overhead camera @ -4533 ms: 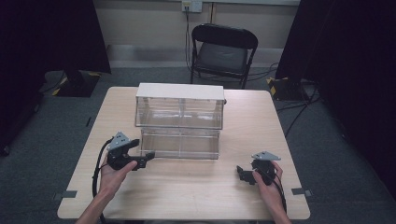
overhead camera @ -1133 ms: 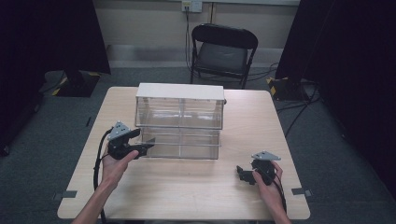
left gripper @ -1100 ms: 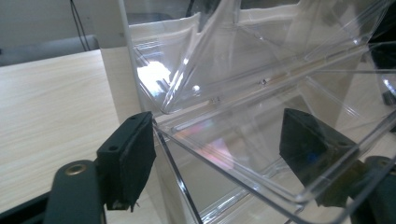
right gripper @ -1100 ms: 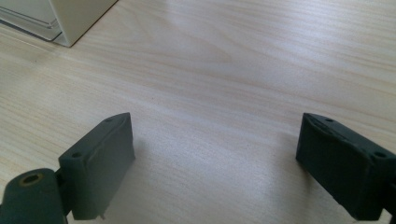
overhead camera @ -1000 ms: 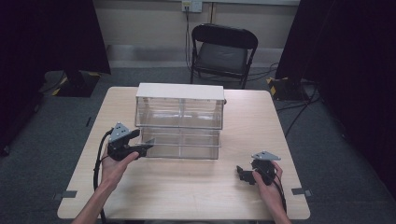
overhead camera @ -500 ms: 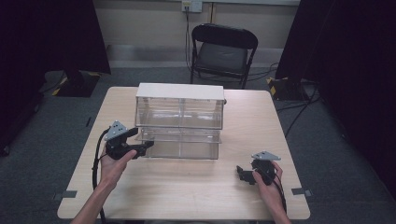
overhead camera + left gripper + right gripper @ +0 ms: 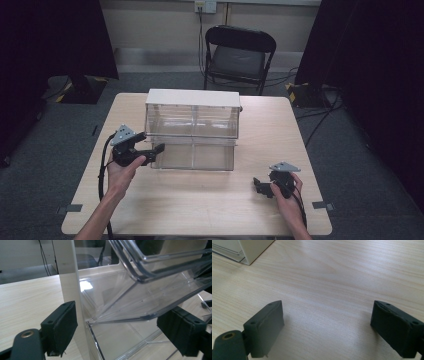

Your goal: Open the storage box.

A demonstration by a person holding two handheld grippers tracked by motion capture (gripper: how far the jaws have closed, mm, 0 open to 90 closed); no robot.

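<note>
A: Background?
B: Black folding chair [image 7: 239,55] behind the counter [image 7: 200,210], facing it. Wall socket [image 7: 205,6] above, a cable hanging down from it.
A: Floor?
B: Grey carpet [image 7: 360,170]. Tape marks [image 7: 70,208] near the counter's front corners. Dark curtains [image 7: 50,40] on both sides, cables on the floor at right.

Left gripper [image 7: 156,152] level, jaws just opened, pads apart. Right gripper [image 7: 259,186] low, jaws wide apart, empty.
</note>
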